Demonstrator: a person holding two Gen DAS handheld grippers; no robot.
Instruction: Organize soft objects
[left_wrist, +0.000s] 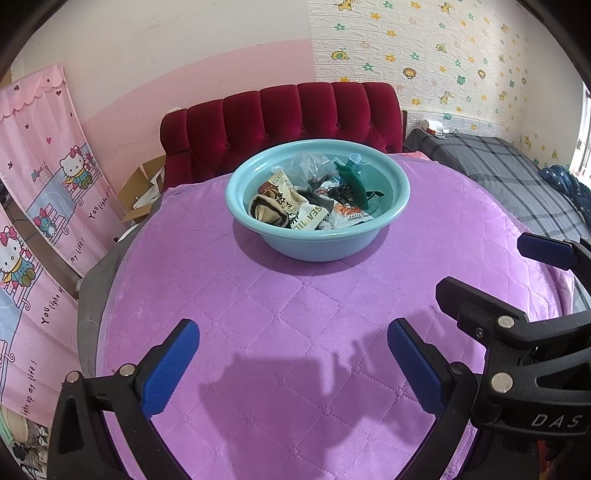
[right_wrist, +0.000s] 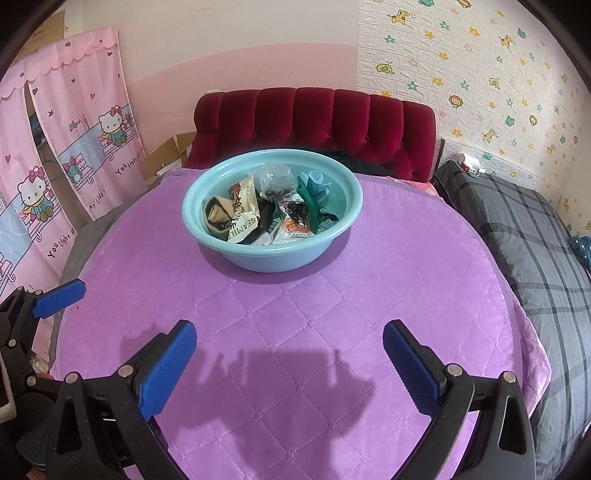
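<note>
Basin (left_wrist: 317, 243), light blue, sits toward far side of the round counter (left_wrist: 258, 332) w/ purple quilted cover, and all the soft stuff visible is piled inside it: beige/black sock (left_wrist: 267, 214), printed snack pouch (left_wrist: 295, 206), clear plastic bag (left_wrist: 308, 164), green cloth (left_wrist: 352, 181), black hair ties (left_wrist: 343, 192). Nothing loose on the cover. Left hand-held gripper (left_wrist: 293, 363) and right hand-held gripper (right_wrist: 290, 363) both spread wide, empty, hovering over near edge, well apart from basin. Fits either end of the job: items gathered in & done, or a mixed pile awaiting sorting out; can't tell which. If more handling follows, pouches & bag prob. slippery, crinkly; the items overlap, so single pick needs care.
</note>
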